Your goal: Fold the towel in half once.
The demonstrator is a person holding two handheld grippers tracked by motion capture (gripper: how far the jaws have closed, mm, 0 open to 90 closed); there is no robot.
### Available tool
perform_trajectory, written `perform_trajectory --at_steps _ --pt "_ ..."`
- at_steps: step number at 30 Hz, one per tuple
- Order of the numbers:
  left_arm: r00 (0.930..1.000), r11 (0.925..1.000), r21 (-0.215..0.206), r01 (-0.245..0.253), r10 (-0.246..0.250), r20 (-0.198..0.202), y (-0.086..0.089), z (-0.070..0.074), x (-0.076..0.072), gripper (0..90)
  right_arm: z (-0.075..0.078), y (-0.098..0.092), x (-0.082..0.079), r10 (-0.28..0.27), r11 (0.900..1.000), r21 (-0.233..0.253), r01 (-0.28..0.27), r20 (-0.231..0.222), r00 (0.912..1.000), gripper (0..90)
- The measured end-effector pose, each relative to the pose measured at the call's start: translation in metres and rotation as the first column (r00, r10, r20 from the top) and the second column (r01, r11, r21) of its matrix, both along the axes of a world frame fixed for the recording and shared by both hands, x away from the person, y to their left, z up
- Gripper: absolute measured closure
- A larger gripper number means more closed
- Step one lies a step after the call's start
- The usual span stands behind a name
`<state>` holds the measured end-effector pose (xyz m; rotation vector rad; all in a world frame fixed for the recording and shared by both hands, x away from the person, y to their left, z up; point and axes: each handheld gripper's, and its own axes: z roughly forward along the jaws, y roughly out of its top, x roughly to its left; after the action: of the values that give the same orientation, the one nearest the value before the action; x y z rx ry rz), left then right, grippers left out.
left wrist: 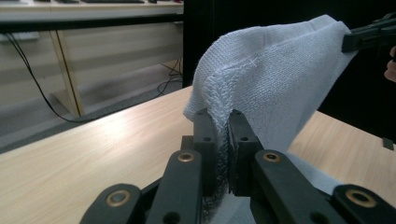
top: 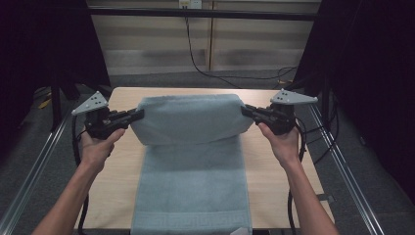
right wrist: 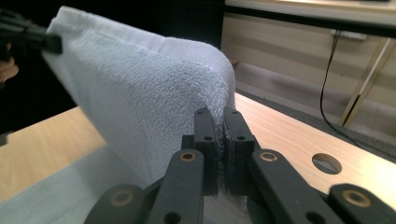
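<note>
A pale blue-grey towel (top: 191, 161) lies lengthwise down the middle of the wooden table (top: 117, 171). Its far end is lifted off the table and stretched between my two grippers. My left gripper (top: 140, 114) is shut on the towel's far left corner, and my right gripper (top: 244, 109) is shut on the far right corner. In the left gripper view the towel (left wrist: 275, 79) rises from the closed jaws of that gripper (left wrist: 222, 125) toward the other gripper at the upper right. In the right gripper view the towel (right wrist: 140, 93) runs from the pinched corner in that gripper (right wrist: 220, 122) away to the left.
The towel's near end, with a patterned border (top: 191, 220), reaches the table's front edge. A round hole (right wrist: 326, 163) sits in the tabletop near the right gripper. Metal rails (top: 342, 166) flank the table. Dark curtains and a cable (top: 195, 58) stand beyond the far edge.
</note>
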<state>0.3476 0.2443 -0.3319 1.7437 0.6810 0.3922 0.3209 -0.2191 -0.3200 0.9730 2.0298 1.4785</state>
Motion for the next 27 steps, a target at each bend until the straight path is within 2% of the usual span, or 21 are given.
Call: perform_trajectory --at_steps 4,7,10,11,13,14,16,17,19,22,23,24,27 --pt "0.9995 0.9996 -0.027 0.006 -0.005 0.032 0.006 0.01 -0.018 84.6 0.009 0.004 -0.027 0.038 0.999 -0.015 -0.038 0.024 0.999 86.3" --pt "0.999 0.9996 0.0 0.026 -0.026 0.035 0.009 0.005 -0.034 84.6 0.006 0.004 -0.045 0.059 0.998 -0.014 -0.058 0.021 0.9981 86.3" --pt "0.9989 0.9989 0.011 0.046 -0.046 -0.001 0.011 -0.017 -0.049 84.4 -0.011 0.004 -0.063 0.079 0.997 -0.022 -0.079 -0.001 0.9969 86.1" --pt "0.998 0.9981 0.009 0.06 -0.06 -0.021 0.011 -0.028 -0.052 84.4 -0.02 0.004 -0.068 0.087 0.996 -0.025 -0.088 -0.016 0.9961 85.9" --pt "0.9955 0.9965 0.037 0.074 -0.072 -0.062 0.011 -0.049 -0.059 84.1 -0.042 0.003 -0.077 0.081 0.996 -0.028 -0.082 -0.057 0.9951 85.9" --pt "0.993 0.9955 0.043 0.085 -0.081 -0.086 0.011 -0.06 -0.063 84.1 -0.055 0.003 -0.08 0.089 0.996 -0.02 -0.091 -0.085 0.9924 85.8" --pt "0.9873 0.9954 0.03 0.091 -0.086 -0.134 0.012 -0.082 -0.074 83.9 -0.077 0.003 -0.09 0.09 0.995 -0.039 -0.096 -0.129 0.9876 85.4" --pt "0.9826 0.9941 0.027 0.105 -0.1 -0.157 0.012 -0.092 -0.08 84.0 -0.086 0.002 -0.095 0.096 0.995 -0.024 -0.101 -0.149 0.9842 85.3" --pt "0.9757 0.9918 0.051 0.117 -0.106 -0.192 0.014 -0.109 -0.091 83.5 -0.102 0.002 -0.105 0.113 0.993 -0.001 -0.115 -0.191 0.975 84.8" --pt "0.9627 0.9881 0.059 0.142 -0.124 -0.241 0.019 -0.127 -0.104 82.2 -0.122 0.003 -0.121 0.13 0.989 -0.034 -0.142 -0.244 0.9609 81.7" --pt "0.9556 0.9848 0.07 0.159 -0.136 -0.261 0.019 -0.132 -0.107 81.5 -0.126 0.003 -0.126 0.134 0.988 -0.035 -0.148 -0.257 0.957 80.8" --pt "0.9521 0.9806 0.093 0.172 -0.141 -0.271 0.019 -0.136 -0.11 80.6 -0.131 0.002 -0.132 0.132 0.989 -0.032 -0.146 -0.274 0.9526 80.1" --pt "0.9366 0.9684 0.122 0.217 -0.172 -0.305 0.016 -0.144 -0.121 80.0 -0.145 0.002 -0.148 0.141 0.983 -0.069 -0.171 -0.318 0.9374 77.3"
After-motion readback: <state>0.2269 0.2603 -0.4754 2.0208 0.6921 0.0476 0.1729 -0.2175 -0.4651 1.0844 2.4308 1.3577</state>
